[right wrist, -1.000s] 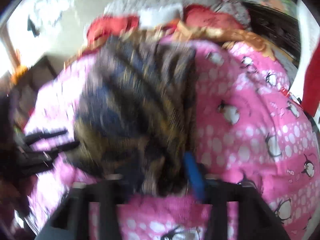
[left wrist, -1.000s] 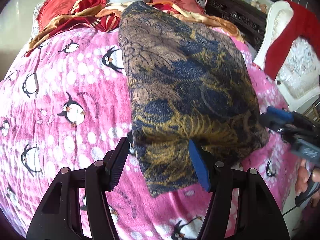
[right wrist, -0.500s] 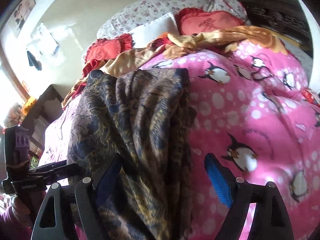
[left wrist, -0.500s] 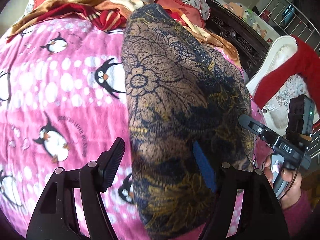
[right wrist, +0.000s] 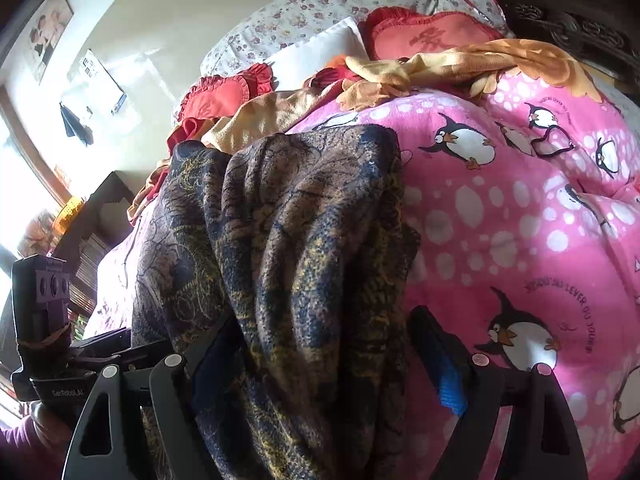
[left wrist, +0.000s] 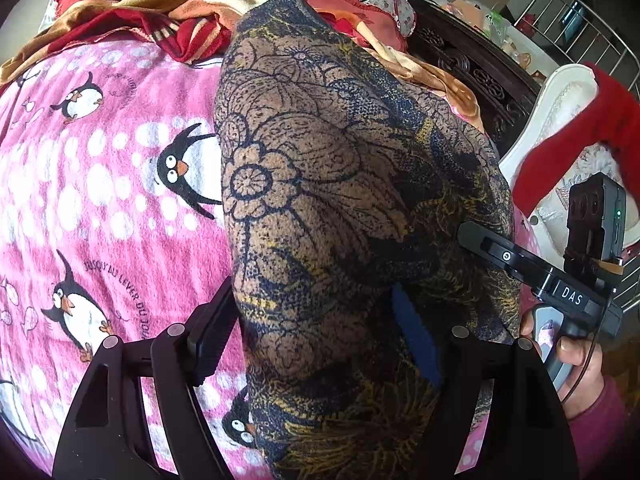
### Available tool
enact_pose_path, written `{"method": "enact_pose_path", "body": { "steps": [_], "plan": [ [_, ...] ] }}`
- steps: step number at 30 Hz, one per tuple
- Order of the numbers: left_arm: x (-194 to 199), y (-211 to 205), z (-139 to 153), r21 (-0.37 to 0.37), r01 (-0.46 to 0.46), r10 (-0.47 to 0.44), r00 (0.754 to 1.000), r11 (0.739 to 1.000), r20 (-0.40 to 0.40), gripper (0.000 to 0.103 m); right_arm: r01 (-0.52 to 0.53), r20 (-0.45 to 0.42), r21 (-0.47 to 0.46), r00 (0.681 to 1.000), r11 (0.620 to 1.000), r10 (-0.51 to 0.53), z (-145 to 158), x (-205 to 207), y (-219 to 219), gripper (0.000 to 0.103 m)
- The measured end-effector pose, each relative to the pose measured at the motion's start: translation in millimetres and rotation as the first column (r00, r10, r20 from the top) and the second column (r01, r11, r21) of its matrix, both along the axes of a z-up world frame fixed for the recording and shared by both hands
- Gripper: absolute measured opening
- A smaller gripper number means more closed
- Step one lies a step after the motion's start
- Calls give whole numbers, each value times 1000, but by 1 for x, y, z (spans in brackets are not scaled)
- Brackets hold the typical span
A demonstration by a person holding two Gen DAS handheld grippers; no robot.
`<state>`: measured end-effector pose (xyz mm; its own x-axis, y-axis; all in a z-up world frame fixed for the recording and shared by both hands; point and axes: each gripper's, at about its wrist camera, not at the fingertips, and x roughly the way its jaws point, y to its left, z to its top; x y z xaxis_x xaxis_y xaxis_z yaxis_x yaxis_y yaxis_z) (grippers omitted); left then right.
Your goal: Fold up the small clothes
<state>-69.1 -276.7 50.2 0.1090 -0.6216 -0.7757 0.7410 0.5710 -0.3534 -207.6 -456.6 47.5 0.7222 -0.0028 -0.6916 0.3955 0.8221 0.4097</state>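
Currently my left gripper (left wrist: 316, 332) has just been opening, released astride the garment (left wrist: 340, 184); right gripper (right wrist: 324, 356) likewise released. Long axis runs toward the blanket's (left wrist: 100, 184) pillow edge.

right tool (left wrist: 560, 280): "DAS"
left tool (right wrist: 60, 384): "GenRoboAI", small and hard to make out
blanket (left wrist: 100, 184): "JUSQU'AU LEVER DU JOUR"
red cushion (right wrist: 436, 38): a Chinese character
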Motion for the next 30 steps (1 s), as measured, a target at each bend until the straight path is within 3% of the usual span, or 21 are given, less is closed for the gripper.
{"method": "enact_pose_path", "body": {
  "steps": [2,4,6,8,11,12,14,19,24,25,27,30],
  "plan": [
    [0,0,-1,-5,-2,2,1000,1000,-1,78,-4,4,4,1000,1000,4,0,0,0,83],
    [-1,0,-2,-13,-4,4,1000,1000,-3,78,-9,3,11,1000,1000,9,0,0,1,75],
    [-5,-2,-3,-22,10,-10,1000,1000,3,76,-16,4,-3,1000,1000,16,4,-1,4,48],
    [-11,-5,-1,-40,37,-36,999,999,18,61,-42,18,21,999,999,41,12,-2,8,31],
    [-16,-2,7,-47,59,-58,998,997,36,35,-68,41,36,997,997,66,25,-5,17,26],
    [-16,1,12,-54,64,-62,998,996,28,27,-79,55,44,996,996,77,31,-7,21,26],
    [-18,9,22,-72,80,-79,997,994,10,24,-107,90,81,991,991,100,44,-10,29,25],
    [-35,49,59,-62,100,-97,994,993,52,24,-180,141,129,977,975,161,75,-16,66,25],
    [-53,117,74,-16,77,-77,997,997,18,24,-251,149,221,964,943,221,77,-27,109,27],
    [-57,129,70,2,68,-68,998,998,14,24,-253,137,212,964,944,228,74,-29,117,28],
    [-65,147,50,61,31,-31,1000,998,-2,25,-259,32,152,966,954,257,54,-30,140,54],
    [-75,160,15,223,-24,12,998,974,57,33,-192,-84,54,977,980,196,38,-36,145,54]
  ]
}}
